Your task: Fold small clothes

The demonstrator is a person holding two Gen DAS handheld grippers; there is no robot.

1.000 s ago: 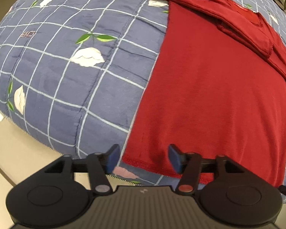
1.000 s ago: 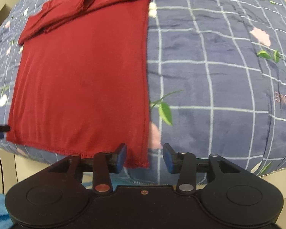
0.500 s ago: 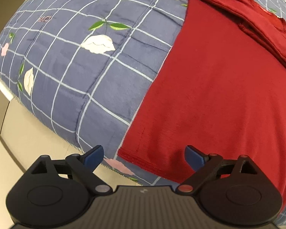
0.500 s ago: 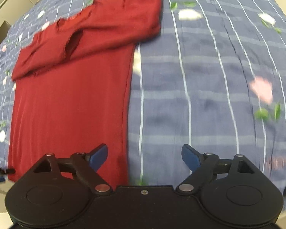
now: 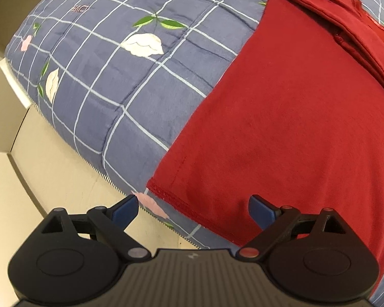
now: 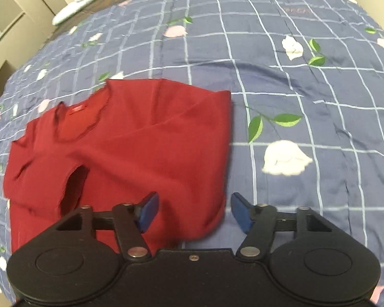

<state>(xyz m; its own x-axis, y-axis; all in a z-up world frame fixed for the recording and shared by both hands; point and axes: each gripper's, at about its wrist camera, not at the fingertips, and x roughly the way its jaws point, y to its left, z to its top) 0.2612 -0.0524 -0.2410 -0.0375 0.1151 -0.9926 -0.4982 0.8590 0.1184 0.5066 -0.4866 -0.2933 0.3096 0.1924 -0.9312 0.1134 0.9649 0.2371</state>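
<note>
Red, thin knitted cloth makes up the shirt (image 5: 281, 117), which is spread flat on a blue checked quilt (image 5: 110, 81) covering the bed. In the left wrist view the body of the shirt fills the area from 12 to 4 o'clock, and its stitched bottom hem (image 5: 176, 202) lies close to the edge of the bed, just in front of the left gripper (image 5: 193, 211). The fingers of this gripper are spread wide and nothing is held; the hem corner is seen between them. In the right wrist view the upper part of the shirt, with the neckline (image 6: 76, 120) at 10 o'clock and a sleeve (image 6: 181, 128) folded inward, is seen ahead of the right gripper (image 6: 193, 211). Its fingers are also wide apart and empty, and the folded edge of the cloth is seen between them. The fabric is judged to be light, soft and limp, so it will sag and crease when lifted. A hold is best taken at a hem corner or at the shoulder edge, where the stitched seam gives more thickness to pinch.
</note>
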